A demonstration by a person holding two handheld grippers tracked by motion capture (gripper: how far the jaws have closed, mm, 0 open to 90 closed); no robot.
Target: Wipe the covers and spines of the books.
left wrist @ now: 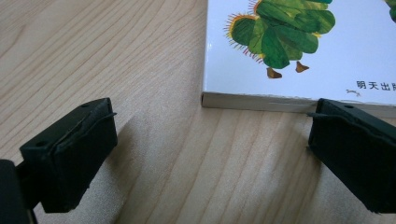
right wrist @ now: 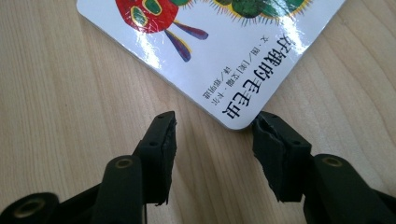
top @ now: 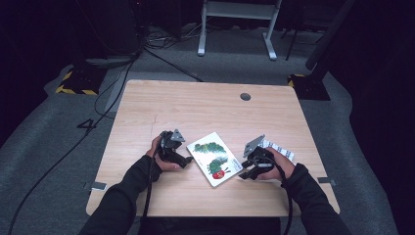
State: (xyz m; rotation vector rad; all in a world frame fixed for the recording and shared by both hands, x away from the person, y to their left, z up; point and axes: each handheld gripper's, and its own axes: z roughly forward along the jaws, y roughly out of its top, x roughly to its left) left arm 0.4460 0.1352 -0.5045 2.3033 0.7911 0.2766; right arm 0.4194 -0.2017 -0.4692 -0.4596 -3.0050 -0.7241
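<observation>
Two low hands flanking the book point(top: 215, 157), left gripper point(top: 182, 160) and right gripper point(top: 246, 172) both spread (nothing pinched).

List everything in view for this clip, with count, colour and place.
book: 1, white cover with a green and red caterpillar, flat on the table near its front edge, between the grippers
paper: 1, white with dark print, under the right hand
table: 1, light wood, centre
hole: 1, dark, table's far right
desk frame: 1, white, on the floor beyond the table
left gripper: 1, black, open, at the book's edge
right gripper: 1, black, jaws apart at the book's corner
</observation>
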